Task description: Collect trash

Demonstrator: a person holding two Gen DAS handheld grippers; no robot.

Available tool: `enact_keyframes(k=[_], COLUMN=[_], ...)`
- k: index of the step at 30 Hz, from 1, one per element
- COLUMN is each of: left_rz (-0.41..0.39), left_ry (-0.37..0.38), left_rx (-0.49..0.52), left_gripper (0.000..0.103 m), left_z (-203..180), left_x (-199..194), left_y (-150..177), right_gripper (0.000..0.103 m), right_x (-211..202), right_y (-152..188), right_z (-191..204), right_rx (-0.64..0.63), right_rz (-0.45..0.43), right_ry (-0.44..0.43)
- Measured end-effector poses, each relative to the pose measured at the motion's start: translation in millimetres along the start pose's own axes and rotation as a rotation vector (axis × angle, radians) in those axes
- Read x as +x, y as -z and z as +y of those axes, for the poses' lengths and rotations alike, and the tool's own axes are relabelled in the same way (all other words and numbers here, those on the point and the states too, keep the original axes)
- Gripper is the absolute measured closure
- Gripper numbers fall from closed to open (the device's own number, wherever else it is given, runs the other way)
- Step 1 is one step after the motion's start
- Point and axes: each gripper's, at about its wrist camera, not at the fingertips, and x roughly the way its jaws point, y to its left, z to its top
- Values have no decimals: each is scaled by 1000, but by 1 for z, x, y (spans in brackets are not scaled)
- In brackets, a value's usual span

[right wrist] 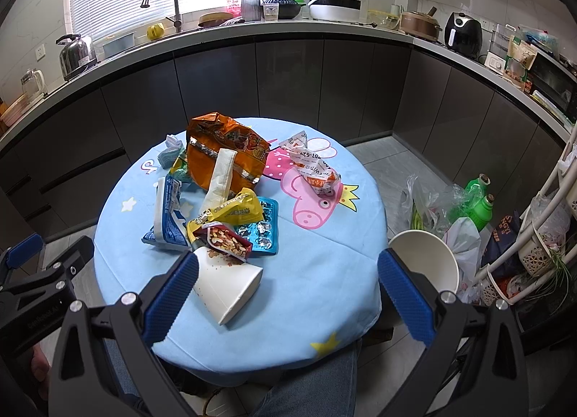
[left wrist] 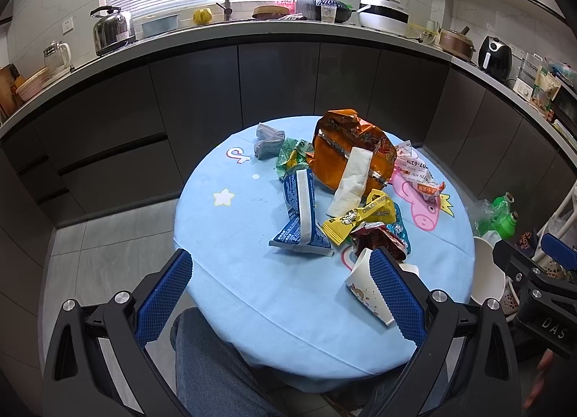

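Hovering over the near edge of the round blue table (left wrist: 252,291), left tongs (left wrist: 285,294) spread wide, gripping nothing. Right tongs (right wrist: 288,294) also wide apart, empty. Trash piled mid-table: orange chip bag (left wrist: 346,143) with a folded white napkin (left wrist: 351,179) lying on it, blue wrapper (left wrist: 299,215), yellow wrapper (left wrist: 360,217), tipped paper cup (right wrist: 227,283) nearest (a red snack packet (right wrist: 223,240) rests against it). White bin (right wrist: 429,258) sits on the floor just right of the table.
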Motion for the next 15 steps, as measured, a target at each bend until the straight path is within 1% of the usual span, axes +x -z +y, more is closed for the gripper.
enact_keyframes(k=[15], left_rz=[0], left_ry=[2], left_rx=[-2], left_gripper=[9], left_z=[0], left_x=[-3], left_y=[0], right_gripper=[3], right_x=[-1], right_y=[-1], right_z=[1], right_rx=[-1], right_rz=[-2], right_ry=[-1])
